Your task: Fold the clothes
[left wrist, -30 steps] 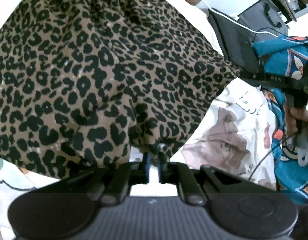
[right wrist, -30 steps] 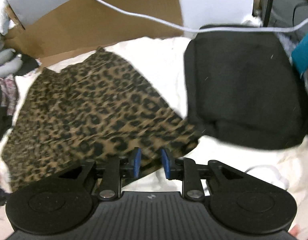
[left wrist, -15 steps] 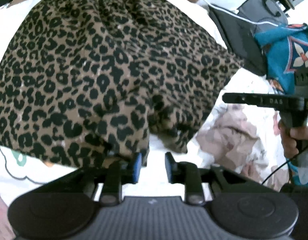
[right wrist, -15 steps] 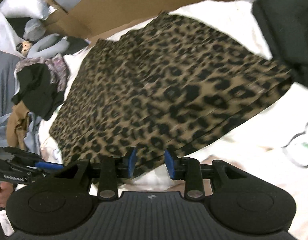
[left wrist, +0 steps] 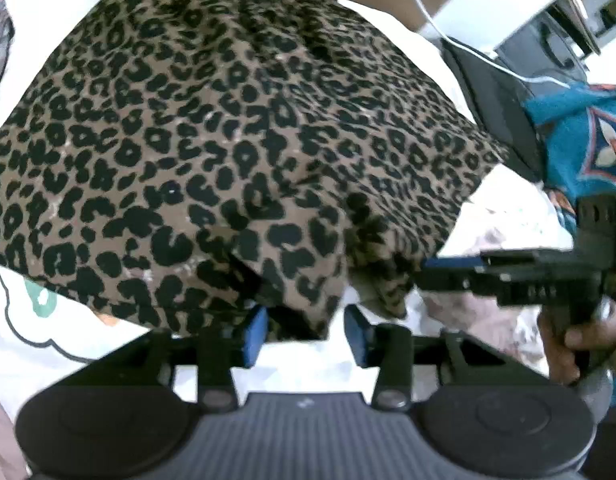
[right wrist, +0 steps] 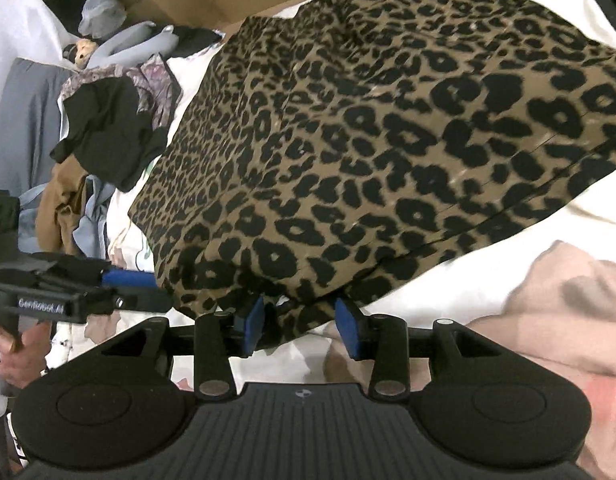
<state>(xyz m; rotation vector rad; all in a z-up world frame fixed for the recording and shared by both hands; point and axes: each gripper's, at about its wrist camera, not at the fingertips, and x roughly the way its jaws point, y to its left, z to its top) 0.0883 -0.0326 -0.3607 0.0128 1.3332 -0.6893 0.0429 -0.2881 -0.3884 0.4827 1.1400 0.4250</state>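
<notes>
Both hand-held grippers' jaws apart at the leopard-print garment [left wrist: 235, 152] hem; clothes pile [right wrist: 99, 128] only in right view.

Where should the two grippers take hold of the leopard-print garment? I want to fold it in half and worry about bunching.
Grip the near hem of the leopard-print garment, one corner per gripper, coming in low from the near side. That edge lifts slightly off the white sheet, already between the open jaws of the left gripper and right gripper; the gathered waistband lies far.
</notes>
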